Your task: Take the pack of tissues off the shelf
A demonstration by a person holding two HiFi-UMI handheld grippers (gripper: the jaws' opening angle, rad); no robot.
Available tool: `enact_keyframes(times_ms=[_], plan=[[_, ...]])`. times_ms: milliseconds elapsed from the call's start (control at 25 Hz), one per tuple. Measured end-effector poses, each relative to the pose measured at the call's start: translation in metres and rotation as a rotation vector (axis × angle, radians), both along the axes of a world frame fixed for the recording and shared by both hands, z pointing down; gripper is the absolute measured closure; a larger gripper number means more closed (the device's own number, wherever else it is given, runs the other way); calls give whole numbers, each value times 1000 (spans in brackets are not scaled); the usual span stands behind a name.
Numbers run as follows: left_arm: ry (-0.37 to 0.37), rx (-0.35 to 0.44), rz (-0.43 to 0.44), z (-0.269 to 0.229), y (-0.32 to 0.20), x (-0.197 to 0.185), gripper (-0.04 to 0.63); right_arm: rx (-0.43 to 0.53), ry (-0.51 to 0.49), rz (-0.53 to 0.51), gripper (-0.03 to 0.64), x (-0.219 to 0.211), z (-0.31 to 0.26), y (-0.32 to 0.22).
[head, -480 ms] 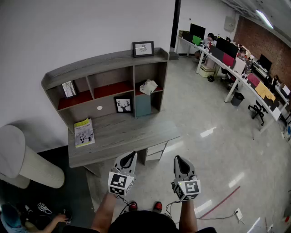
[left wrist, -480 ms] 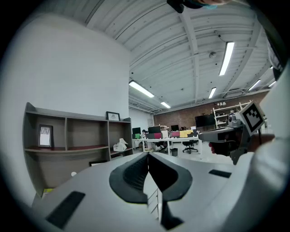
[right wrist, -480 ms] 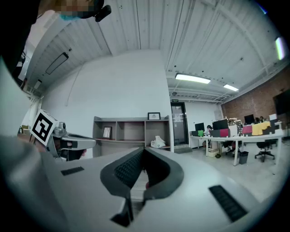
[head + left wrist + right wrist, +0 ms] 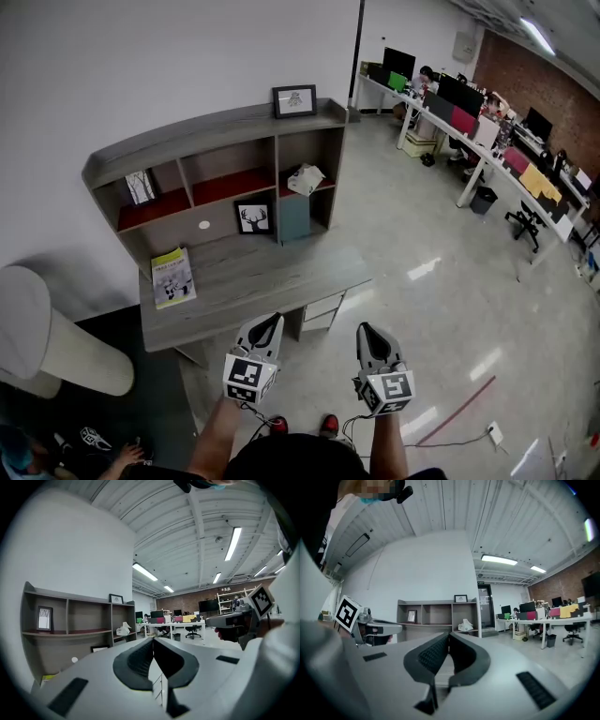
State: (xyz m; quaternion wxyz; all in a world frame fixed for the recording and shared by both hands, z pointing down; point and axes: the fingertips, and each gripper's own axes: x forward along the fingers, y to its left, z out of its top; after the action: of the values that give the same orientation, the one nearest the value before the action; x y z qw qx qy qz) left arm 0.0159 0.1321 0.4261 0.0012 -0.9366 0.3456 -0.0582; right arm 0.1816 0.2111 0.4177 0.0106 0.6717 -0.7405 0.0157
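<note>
The white pack of tissues (image 4: 306,178) lies in the right-hand compartment of the grey wooden shelf (image 4: 216,127) that tops a desk against the wall. It also shows small and far off in the left gripper view (image 4: 123,629) and the right gripper view (image 4: 465,626). My left gripper (image 4: 268,323) and right gripper (image 4: 368,334) hang side by side in front of the desk, well short of the shelf. Both are shut with nothing between their jaws.
A framed picture (image 4: 294,100) stands on the shelf top, a deer picture (image 4: 254,217) and a teal box (image 4: 295,217) below, a green booklet (image 4: 172,277) on the desk (image 4: 244,286). A white cushion (image 4: 56,337) lies at left. Office desks with monitors (image 4: 469,112) run along the right.
The head view has shifted slightly; the grippers hold the same places in front of the desk.
</note>
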Motion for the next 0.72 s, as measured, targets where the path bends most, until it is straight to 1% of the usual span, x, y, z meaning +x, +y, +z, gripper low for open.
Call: enact_keyframes(times_ms=[160, 320, 520, 720], plan=[[5, 3, 27, 1, -6, -12, 588, -19, -9, 33, 589, -14, 4, -3], [-8, -9, 49, 8, -13, -24, 588, -26, -14, 55, 589, -29, 9, -8], [-7, -8, 61, 13, -26, -36, 588, -41, -10, 42, 589, -46, 13, -26], [-4, -12, 32, 18, -49, -40, 588, -42, 5, 9, 589, -48, 17, -54]])
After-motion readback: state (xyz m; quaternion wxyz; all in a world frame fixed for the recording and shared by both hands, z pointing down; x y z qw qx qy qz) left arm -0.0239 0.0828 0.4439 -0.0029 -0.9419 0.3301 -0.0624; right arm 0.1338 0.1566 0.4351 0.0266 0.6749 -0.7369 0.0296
